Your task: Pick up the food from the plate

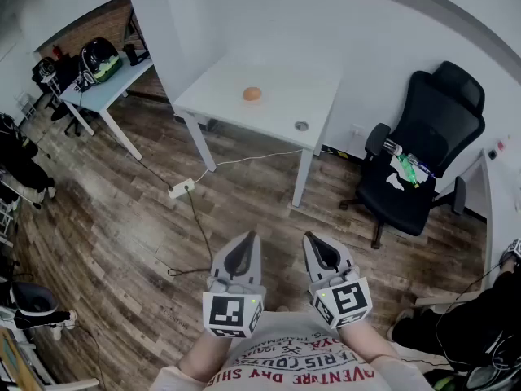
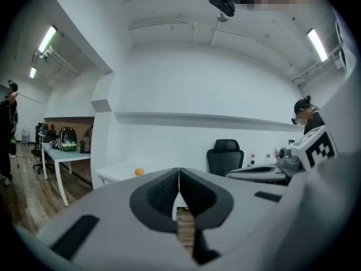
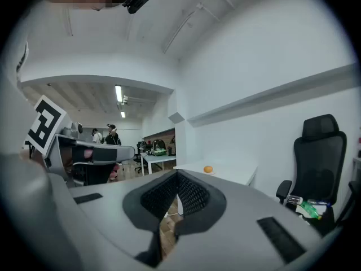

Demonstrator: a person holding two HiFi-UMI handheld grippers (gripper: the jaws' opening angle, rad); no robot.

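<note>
A small orange piece of food point(image 1: 252, 94) lies on a white table point(image 1: 285, 112) against the far wall; I cannot make out a plate under it. The food point(image 2: 139, 172) also shows small in the left gripper view, and the food point(image 3: 208, 169) in the right gripper view. My left gripper point(image 1: 250, 239) and right gripper point(image 1: 311, 239) are held close to my chest, side by side, far short of the table. Both have their jaws together with nothing between them.
A black office chair point(image 1: 419, 157) with small items on its seat stands right of the table. A power strip point(image 1: 181, 189) and cable lie on the wooden floor between me and the table. Another desk point(image 1: 102, 84) with bags stands at far left. A small round object point(image 1: 301, 125) sits near the table's front edge.
</note>
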